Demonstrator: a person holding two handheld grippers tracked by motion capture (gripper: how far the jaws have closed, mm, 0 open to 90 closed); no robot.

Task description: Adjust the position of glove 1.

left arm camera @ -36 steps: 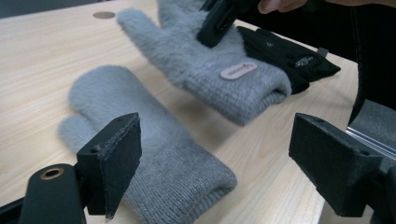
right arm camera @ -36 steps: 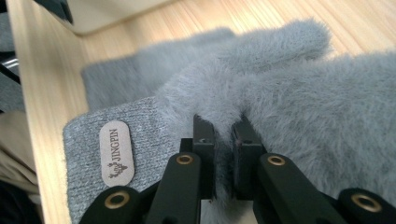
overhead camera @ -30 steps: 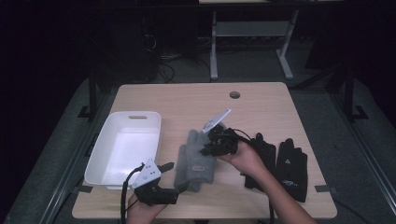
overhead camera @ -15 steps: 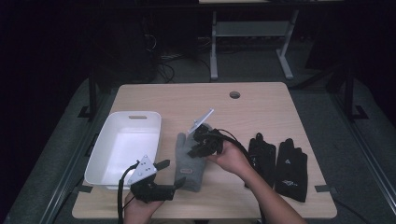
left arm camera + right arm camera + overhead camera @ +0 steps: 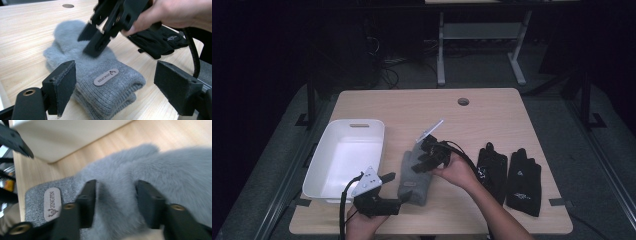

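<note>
1. Light wood-grain table (image 5: 492, 115), smooth, round grommet hole near far edge.
2. White plastic bin (image 5: 324, 165) on left side of table, rectangular, rounded corners, handle slot in far wall.
3. Grey gloves (image 5: 414, 175) stacked near table centre, just right of bin; fuzzy fleece on finger end, ribbed knit at cuff, oval tag reading JINGPIN (image 5: 106, 76) on cuff.
4. Black gloves (image 5: 508, 175), pair, lying flat side by side right of grey gloves, smooth fabric with small white logos.
5. Right gripper (image 5: 115, 202) tilted down onto fuzzy part of grey gloves, jaws parted a moderate gap with fleece between them; pads touching the pile, possibly pressing in, blurred so hard to confirm a pinch. Same tongs seen from left gripper view (image 5: 93, 40) hovering over or resting on fleece.
6. Left gripper (image 5: 115, 85) low at near table edge, jaws spread wide, holding nothing, cuff end of grey gloves between but apart from the flat black pads.
</note>
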